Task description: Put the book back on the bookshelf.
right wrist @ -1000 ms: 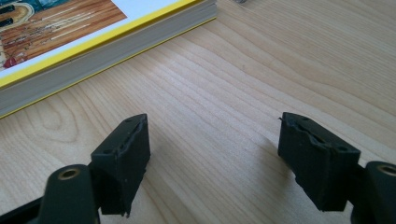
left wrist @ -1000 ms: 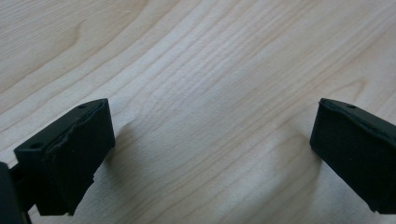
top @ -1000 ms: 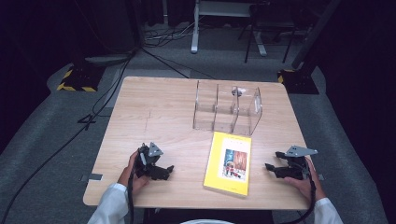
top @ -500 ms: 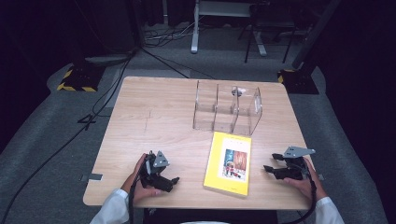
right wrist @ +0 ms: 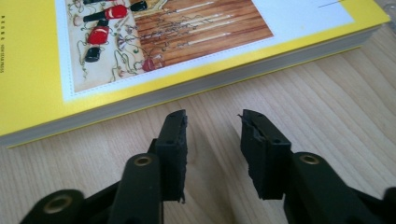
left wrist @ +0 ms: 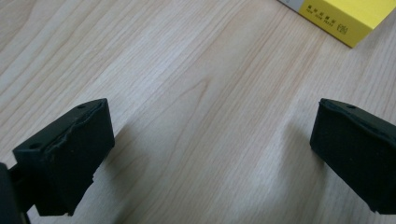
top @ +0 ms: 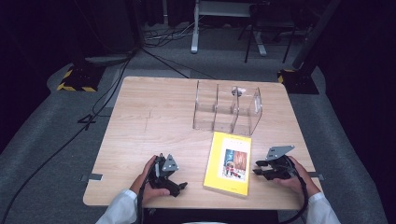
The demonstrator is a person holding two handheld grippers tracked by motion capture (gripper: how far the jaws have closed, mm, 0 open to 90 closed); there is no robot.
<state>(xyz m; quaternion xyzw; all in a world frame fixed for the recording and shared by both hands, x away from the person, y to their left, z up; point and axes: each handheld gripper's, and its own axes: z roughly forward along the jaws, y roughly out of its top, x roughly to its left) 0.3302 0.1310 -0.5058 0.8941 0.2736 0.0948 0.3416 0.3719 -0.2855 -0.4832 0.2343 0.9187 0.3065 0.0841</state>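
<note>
The book [top: 228, 163] has a yellow cover with a picture of red and black figures on brown, set in a white panel. It lies flat near the front edge of the table [top: 154, 116], just before the clear rack [top: 227, 108]. Left of the book, the left gripper [top: 180, 186] has its jaws wide apart and empty. Right of the book, the right gripper [top: 257, 168] points at its page edge, jaws partly open, probably not touching. The floor around is grey carpet with cables.
</note>
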